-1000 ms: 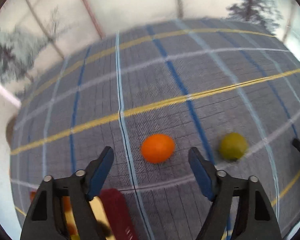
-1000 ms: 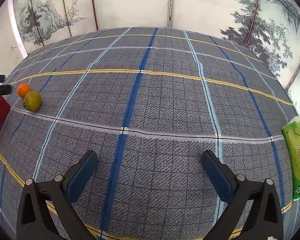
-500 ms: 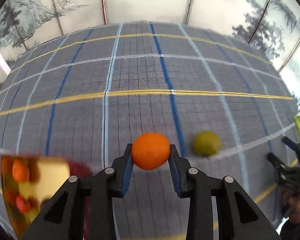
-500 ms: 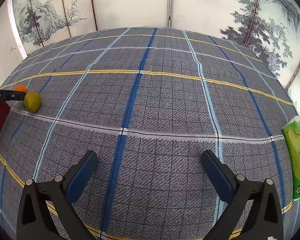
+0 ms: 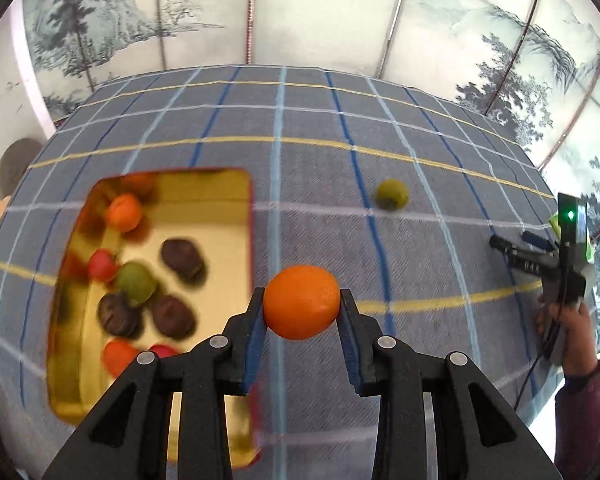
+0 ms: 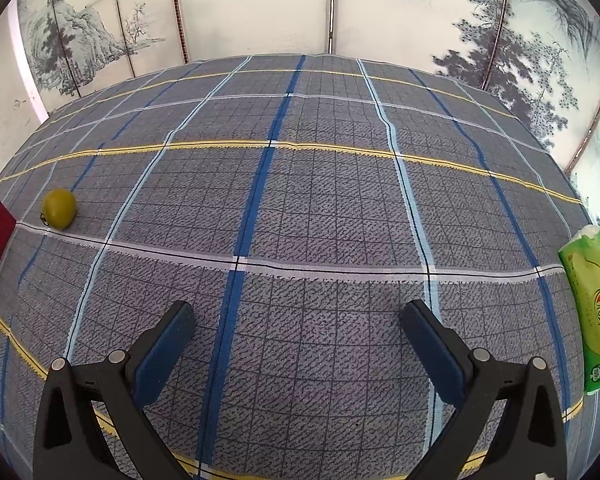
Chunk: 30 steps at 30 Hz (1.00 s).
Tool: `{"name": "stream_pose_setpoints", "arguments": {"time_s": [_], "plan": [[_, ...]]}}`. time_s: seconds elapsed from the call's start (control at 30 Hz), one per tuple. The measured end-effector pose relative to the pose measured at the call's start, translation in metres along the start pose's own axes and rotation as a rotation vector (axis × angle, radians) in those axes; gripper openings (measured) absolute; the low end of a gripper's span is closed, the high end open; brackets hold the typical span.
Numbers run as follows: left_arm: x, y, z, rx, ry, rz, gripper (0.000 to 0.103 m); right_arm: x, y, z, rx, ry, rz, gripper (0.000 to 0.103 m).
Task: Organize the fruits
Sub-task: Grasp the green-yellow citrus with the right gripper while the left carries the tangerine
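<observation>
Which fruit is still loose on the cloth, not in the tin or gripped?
The green fruit, alone on the plaid cloth. The orange sits clamped in the left hand-held gripper; every other fruit lies inside the gold tin.

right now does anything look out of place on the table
One green fruit sits alone on the checked cloth, outside the gold tin where the other fruits lie. The left tongs hold an orange above the cloth. Nothing spilled.
</observation>
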<state>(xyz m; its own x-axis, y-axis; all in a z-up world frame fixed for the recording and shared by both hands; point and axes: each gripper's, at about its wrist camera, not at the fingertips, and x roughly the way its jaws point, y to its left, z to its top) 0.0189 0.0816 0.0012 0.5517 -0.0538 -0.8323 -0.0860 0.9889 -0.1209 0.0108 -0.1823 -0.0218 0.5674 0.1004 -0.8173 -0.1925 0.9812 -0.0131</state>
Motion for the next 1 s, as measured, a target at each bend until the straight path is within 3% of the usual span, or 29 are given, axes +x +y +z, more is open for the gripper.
{"name": "stream_pose_setpoints", "arguments": {"time_s": [0.07, 0.23, 0.33, 0.47, 0.53, 0.7, 0.73, 0.83, 1.0], "plan": [[-0.007, 0.009, -0.011, -0.01, -0.004, 0.01, 0.035, -0.001, 0.002, 0.0, -0.008, -0.009, 0.025, 0.103], [-0.021, 0.025, -0.033, -0.034, -0.015, 0.02, 0.035, -0.053, 0.052, 0.005, -0.177, -0.222, 0.262, 0.099], [-0.028, 0.031, -0.041, -0.047, -0.027, 0.024, 0.035, -0.054, 0.097, 0.019, -0.27, -0.213, 0.325, 0.097], [-0.036, 0.042, -0.047, -0.064, -0.036, 0.03, 0.035, -0.026, 0.136, 0.041, -0.286, -0.142, 0.418, 0.075], [-0.04, 0.047, -0.048, -0.066, -0.042, 0.044, 0.035, -0.017, 0.149, 0.045, -0.299, -0.125, 0.411, 0.07], [-0.041, 0.06, -0.05, -0.084, -0.041, 0.055, 0.035, 0.002, 0.168, 0.056, -0.336, -0.102, 0.385, 0.07], [-0.041, 0.061, -0.05, -0.088, -0.041, 0.055, 0.035, 0.009, 0.172, 0.057, -0.344, -0.085, 0.38, 0.066], [-0.041, 0.066, -0.052, -0.103, -0.041, 0.055, 0.035, 0.022, 0.178, 0.058, -0.358, -0.042, 0.396, 0.037], [-0.038, 0.077, -0.056, -0.128, -0.037, 0.064, 0.035, 0.011, 0.176, 0.048, -0.335, -0.048, 0.433, 0.034]]}}
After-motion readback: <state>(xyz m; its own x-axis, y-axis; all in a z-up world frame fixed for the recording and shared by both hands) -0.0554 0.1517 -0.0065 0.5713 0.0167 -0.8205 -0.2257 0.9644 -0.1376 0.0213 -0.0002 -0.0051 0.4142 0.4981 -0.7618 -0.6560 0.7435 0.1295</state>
